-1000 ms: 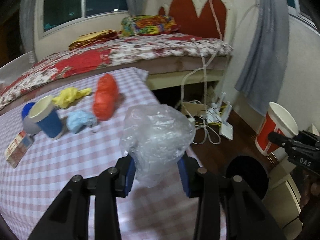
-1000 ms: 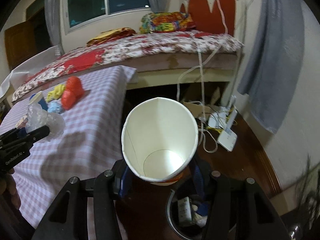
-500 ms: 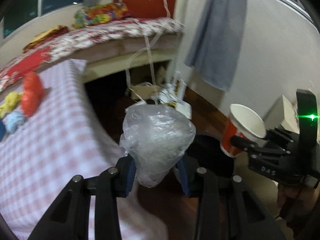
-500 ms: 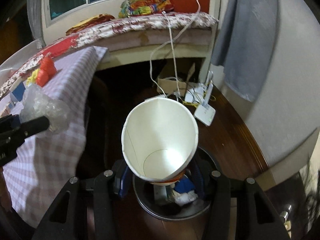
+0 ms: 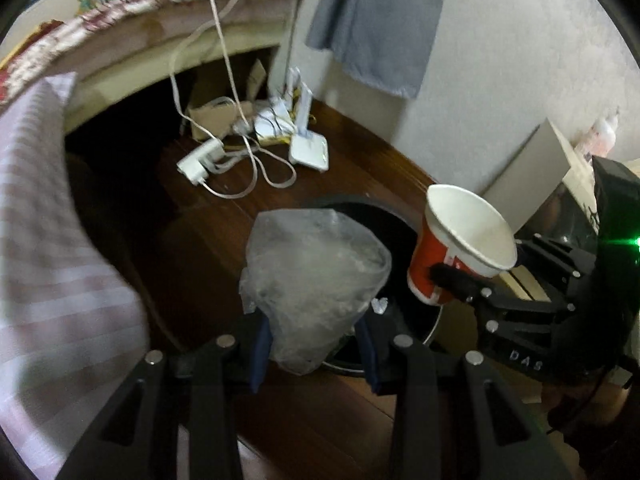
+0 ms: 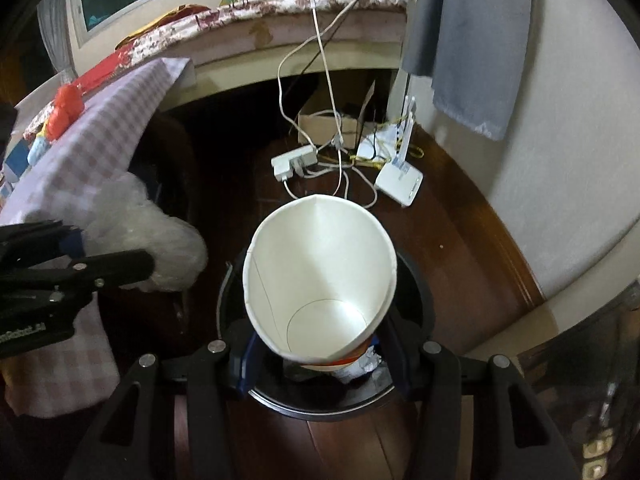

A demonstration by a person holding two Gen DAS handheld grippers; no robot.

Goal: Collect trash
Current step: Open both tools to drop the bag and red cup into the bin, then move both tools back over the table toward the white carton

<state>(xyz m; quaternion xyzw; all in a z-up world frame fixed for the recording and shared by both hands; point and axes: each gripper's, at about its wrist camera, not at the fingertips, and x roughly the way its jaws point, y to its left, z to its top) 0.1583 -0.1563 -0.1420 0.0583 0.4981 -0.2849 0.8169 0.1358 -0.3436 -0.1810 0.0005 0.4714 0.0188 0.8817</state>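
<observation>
Here, left wrist view: the left claw grips a crumpled clear plastic bag, pads pressed into its lower part, the bulk puffing out above them. The black trash bin sits on the wooden floor, mostly behind the bag. Risk: the bag looks light and springy, so on release it may cling to a pad or drift onto the floor; only part of it seems over the bin's mouth. The right claw comes in from the right, clamped on a red-and-white paper cup, close beside the bag; the two could bump over the opening.

Right wrist view: the right claw holds the paper cup near its base, mouth toward the camera, directly above the bin, which already holds crumpled scraps. A drop from here likely lands inside. The left claw and bag hang at the left, beside the checked desk edge and seemingly short of the rim. More trash remains on the desk.
</observation>
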